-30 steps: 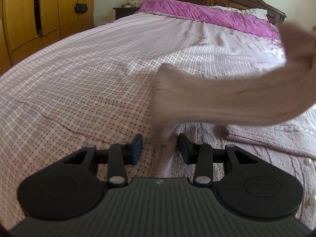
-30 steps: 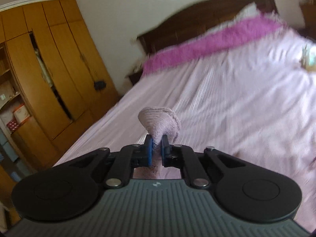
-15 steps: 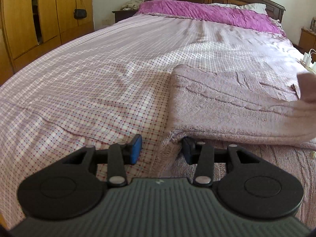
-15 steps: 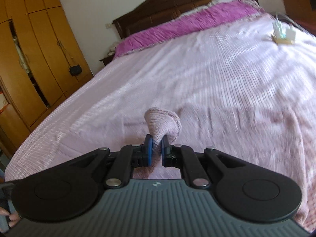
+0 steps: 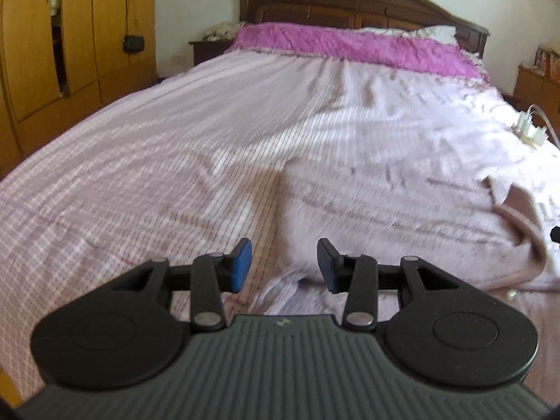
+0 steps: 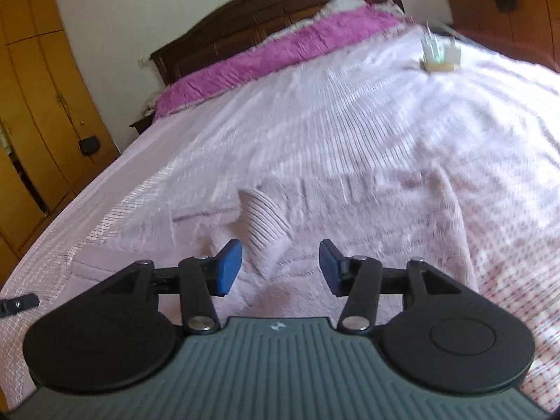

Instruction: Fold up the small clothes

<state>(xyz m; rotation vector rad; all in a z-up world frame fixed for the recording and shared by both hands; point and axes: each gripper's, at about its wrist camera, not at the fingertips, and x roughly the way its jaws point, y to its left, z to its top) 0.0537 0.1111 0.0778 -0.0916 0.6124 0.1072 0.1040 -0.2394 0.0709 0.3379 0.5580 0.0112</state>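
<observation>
A pale lilac knitted garment (image 5: 385, 210) lies on the checked bed sheet (image 5: 122, 192), one part folded over the rest. My left gripper (image 5: 284, 266) hovers open above its near left edge, with nothing pressed between the pads. In the right wrist view the garment's ribbed cuff (image 6: 262, 224) lies on the folded cloth just ahead of my right gripper (image 6: 280, 267). That gripper's jaws are opening and the cuff is free of the blue pads. A brownish inner side of the garment (image 5: 521, 210) shows at the right edge.
A purple blanket (image 5: 350, 47) and a dark wooden headboard (image 5: 350, 3) lie at the far end. A power strip with plugs (image 5: 530, 133) rests on the bed's right side. Wooden wardrobes (image 5: 52, 35) stand at the left, a dresser (image 6: 507, 10) at the right.
My right gripper came down with the cuff, laid the sleeve across the garment and let go. My left gripper rose slightly and stayed open.
</observation>
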